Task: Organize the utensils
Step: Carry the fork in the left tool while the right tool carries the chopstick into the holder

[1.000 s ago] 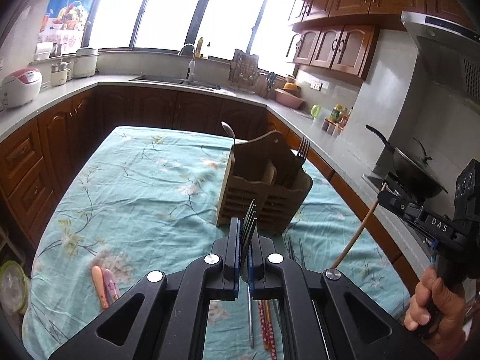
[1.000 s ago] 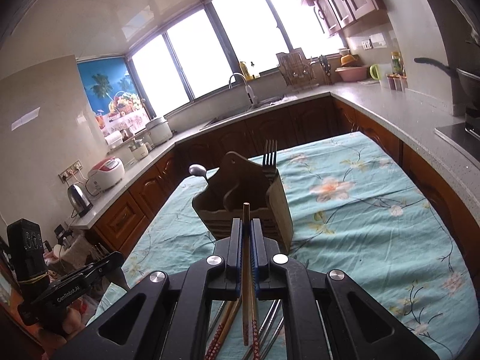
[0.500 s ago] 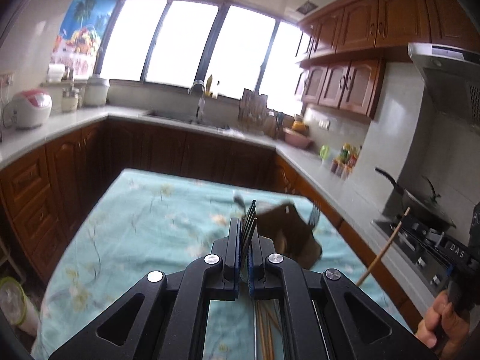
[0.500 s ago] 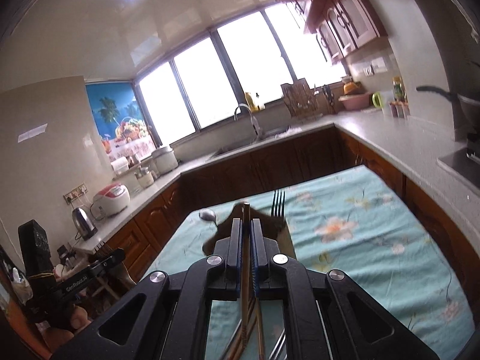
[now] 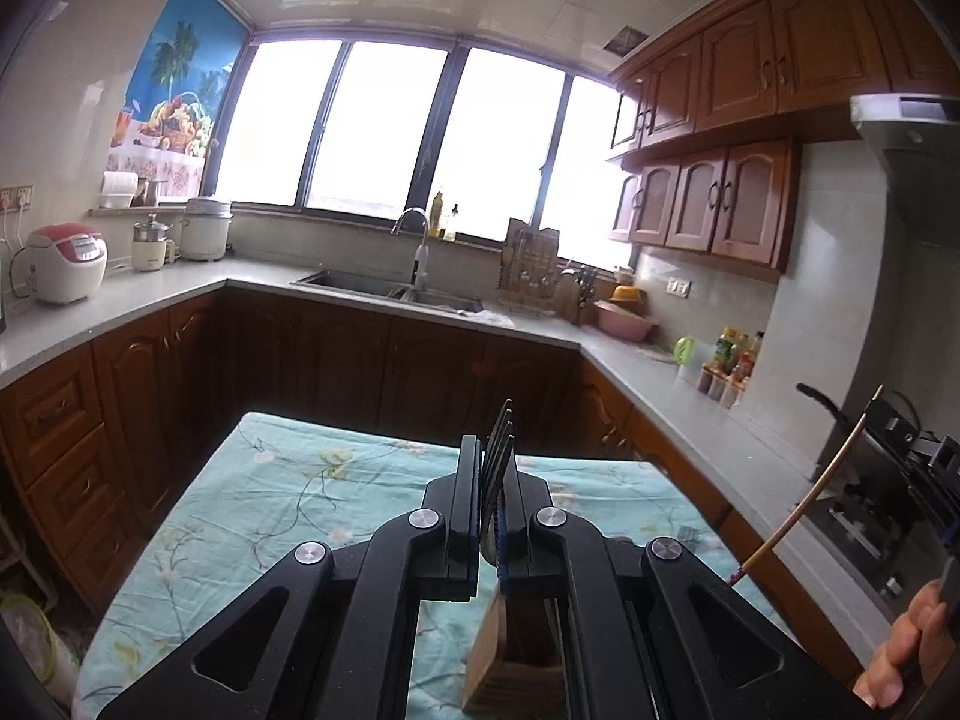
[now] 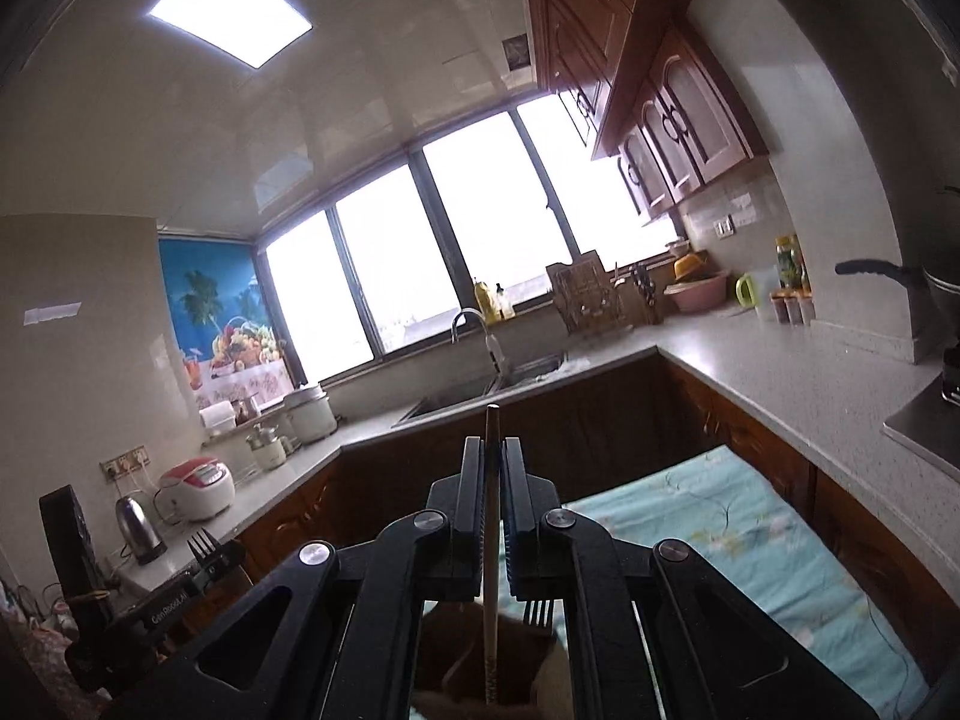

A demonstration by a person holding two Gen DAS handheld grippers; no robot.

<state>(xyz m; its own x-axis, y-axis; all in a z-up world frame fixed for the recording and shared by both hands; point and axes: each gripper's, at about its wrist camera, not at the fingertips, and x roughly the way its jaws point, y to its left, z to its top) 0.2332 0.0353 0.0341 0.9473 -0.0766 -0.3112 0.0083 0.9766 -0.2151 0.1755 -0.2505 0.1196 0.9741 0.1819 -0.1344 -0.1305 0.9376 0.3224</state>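
Your work surface is the table (image 5: 288, 498) under the floral cloth, and the target on it is the wooden utensil holder (image 5: 510, 660), which now sits directly below and slightly ahead of both grippers; in each wrist view you see only its top edge through the gap between the gripper arms. The left gripper (image 5: 493, 474) has its jaws clamped on a fork (image 5: 498, 450), tines pointing up and forward past the fingertips, handle running down toward the holder. The right gripper (image 6: 492, 468) has its jaws clamped on a single wooden chopstick (image 6: 492, 570), long axis in line with the fingers, its lower end hanging over the holder's opening (image 6: 480, 648). A second fork (image 6: 539, 613) already stands in the holder beside that chopstick. Judge the right hand nearer to insertion: its chopstick already points into a compartment, though which compartment cannot be told. Compared with one second ago, both cameras have pitched upward and advanced: the holder then stood fully visible ahead of the jaws at mid-frame, and the loose utensils then visible on the cloth below the jaws are out of view. Both grips are unchanged. To seat either utensil, you would likely lower it handle-end first along its own axis.
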